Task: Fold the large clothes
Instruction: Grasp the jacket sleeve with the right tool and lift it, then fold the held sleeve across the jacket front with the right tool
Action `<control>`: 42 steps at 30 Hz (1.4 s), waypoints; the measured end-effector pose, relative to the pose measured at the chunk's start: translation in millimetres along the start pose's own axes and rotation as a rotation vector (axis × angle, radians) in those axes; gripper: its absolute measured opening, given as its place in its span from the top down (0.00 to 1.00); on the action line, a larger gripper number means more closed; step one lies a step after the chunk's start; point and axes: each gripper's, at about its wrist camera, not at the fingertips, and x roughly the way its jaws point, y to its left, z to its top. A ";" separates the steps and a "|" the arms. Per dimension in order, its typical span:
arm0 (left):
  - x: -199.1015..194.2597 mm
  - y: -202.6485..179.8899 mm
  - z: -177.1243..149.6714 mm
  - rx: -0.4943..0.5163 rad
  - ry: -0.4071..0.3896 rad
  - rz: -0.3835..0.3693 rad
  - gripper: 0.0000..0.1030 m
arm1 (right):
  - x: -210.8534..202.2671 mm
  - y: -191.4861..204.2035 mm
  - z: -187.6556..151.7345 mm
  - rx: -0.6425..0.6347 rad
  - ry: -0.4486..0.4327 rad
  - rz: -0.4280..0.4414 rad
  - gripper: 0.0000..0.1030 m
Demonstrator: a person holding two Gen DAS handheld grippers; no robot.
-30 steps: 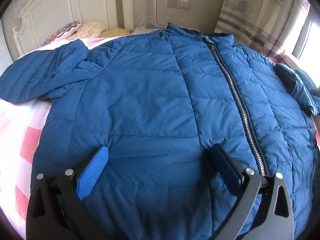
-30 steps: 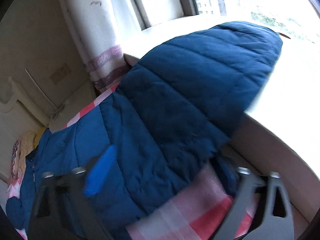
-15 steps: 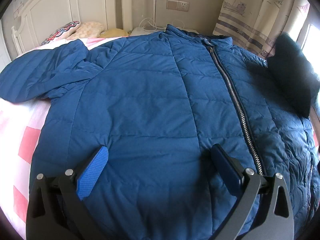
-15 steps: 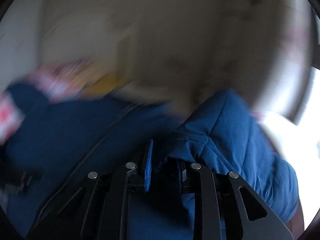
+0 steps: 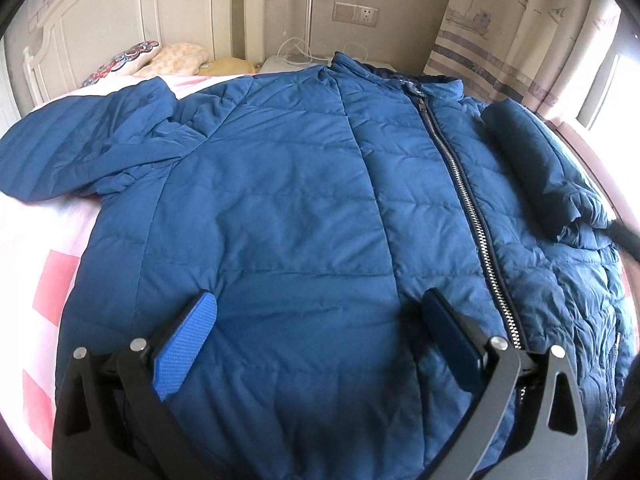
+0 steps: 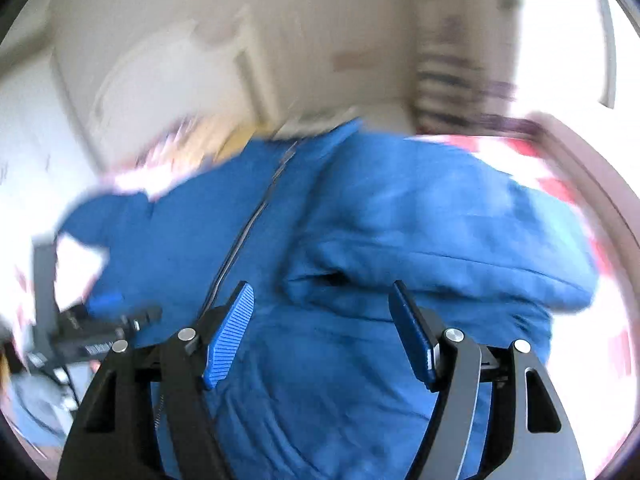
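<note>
Left-wrist view first, and I'm sweeping from the left edge: the pink-and-white bedsheet [image 5: 48, 280] shows beside the blue puffer jacket [image 5: 280, 208], whose left sleeve [image 5: 80, 152] lies stretched out toward the headboard [image 5: 120, 20] and the pillows [image 5: 168, 60]. The jacket is spread flat on the bed, front up, zipper [image 5: 460, 184] closed and running down the right half of the picture. My left gripper [image 5: 320, 316] hovers over the lower front panel, jaws spread wide, nothing between the pads but the flat fabric beneath them; I can't say whether the tips touch it. Further right, the other sleeve [image 5: 528, 164] lies folded in over the jacket's chest, just beside the zipper. Behind it hangs the patterned curtain [image 5: 500, 40], with a wall socket [image 5: 356, 12] to its left.

Over to the right-wrist view, and it's badly blurred. At far left I catch the other gripper's dark frame. In the middle, my right gripper [image 6: 322, 304] has its jaws opening, released, pads clear of the cloth, with the folded sleeve [image 6: 440, 248] lying just ahead of them on the jacket.
</note>
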 end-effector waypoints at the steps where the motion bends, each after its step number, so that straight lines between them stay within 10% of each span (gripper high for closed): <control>1: 0.1 0.0 0.2 0.000 0.000 0.000 0.02 | -9.7 -16.1 -1.0 0.069 -0.029 -0.013 0.33; 9: -0.5 -0.2 -0.1 -0.001 0.000 -0.001 0.02 | -6.2 -145.2 -19.6 0.742 -0.050 0.039 0.32; 13: -0.6 -0.4 0.4 -0.002 0.000 -0.002 0.02 | 6.4 -173.0 -23.5 0.865 -0.077 0.069 0.33; 15: -0.5 -0.9 1.0 -0.001 0.000 -0.001 0.02 | 8.9 -181.3 -16.7 0.863 -0.123 0.024 0.33; 20: -0.5 -0.1 0.7 -0.005 -0.001 -0.005 0.02 | 6.0 -148.9 15.6 0.605 -0.220 -0.064 0.74; 25: -2.7 1.6 1.2 -0.013 -0.004 -0.022 0.02 | 2.0 -7.4 51.6 -0.036 -0.291 0.002 0.77; 30: -6.5 10.9 1.4 -0.053 -0.017 -0.069 0.02 | 41.6 109.4 36.1 -0.529 -0.112 0.175 0.62; 32: -7.5 13.6 1.4 -0.067 -0.022 -0.084 0.02 | 52.6 113.3 34.7 -0.514 -0.094 0.194 0.41; 42: -7.8 13.1 -0.3 -0.061 -0.020 -0.077 0.02 | 16.6 -31.6 22.4 0.096 -0.148 0.081 0.38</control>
